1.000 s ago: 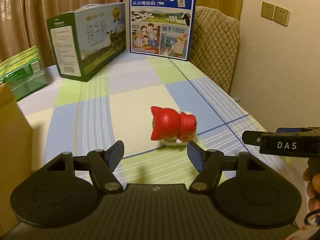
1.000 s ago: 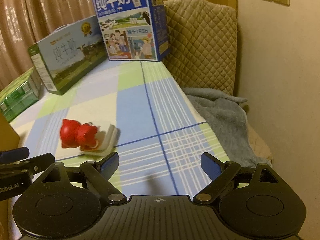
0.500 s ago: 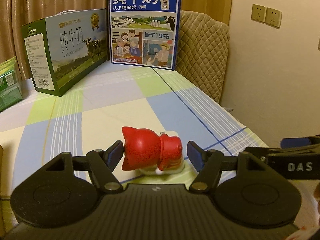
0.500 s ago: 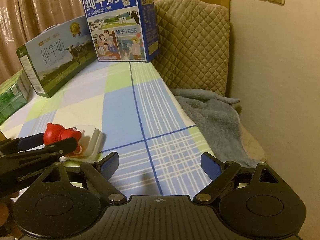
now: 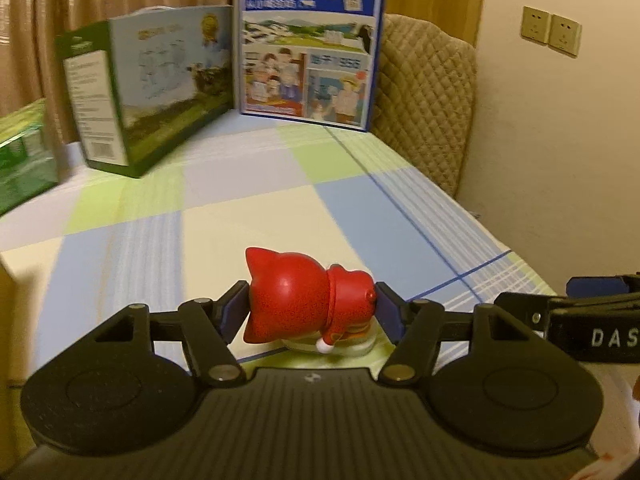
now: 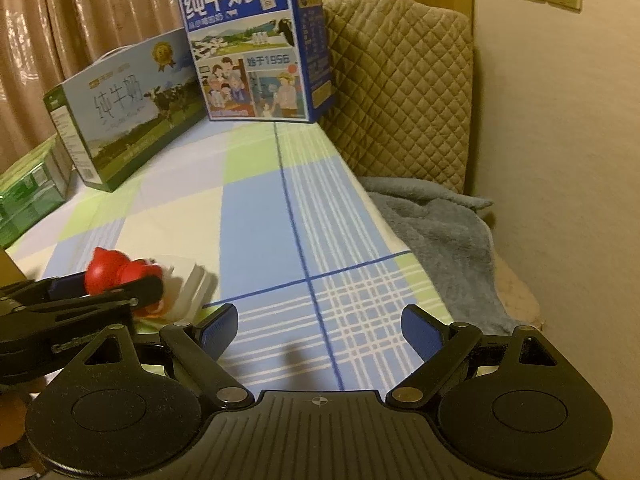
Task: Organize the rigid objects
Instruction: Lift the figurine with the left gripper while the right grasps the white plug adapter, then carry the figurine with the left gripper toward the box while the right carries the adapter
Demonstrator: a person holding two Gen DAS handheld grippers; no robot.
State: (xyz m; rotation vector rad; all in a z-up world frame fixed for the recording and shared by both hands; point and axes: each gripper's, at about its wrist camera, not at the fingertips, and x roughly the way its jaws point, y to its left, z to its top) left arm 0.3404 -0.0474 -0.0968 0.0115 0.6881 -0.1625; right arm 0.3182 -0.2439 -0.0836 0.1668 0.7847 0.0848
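While nothing in either view shows a thing already put away, the sorting looks to be at its first pick. At far left of the left wrist view lies a green pack (image 5: 24, 160), then a green-and-white milk carton (image 5: 148, 92) at upper left and a blue milk carton (image 5: 312, 40) at top centre, all standing on the checked cloth of the desk (image 5: 400, 216). Low in the centre, the red cat figurine (image 5: 308, 304) lies on its side on a white base, between the pads of the left claw (image 5: 312, 312); the jaws are closing and the pads look to be at its two ends, though a firm pinch I cannot confirm. At lower right the right claw (image 6: 320, 328) hangs released over bare cloth, holding nothing. Still to come, by my reckoning: lifting the figurine and setting it in its place, which the pictures do not reveal
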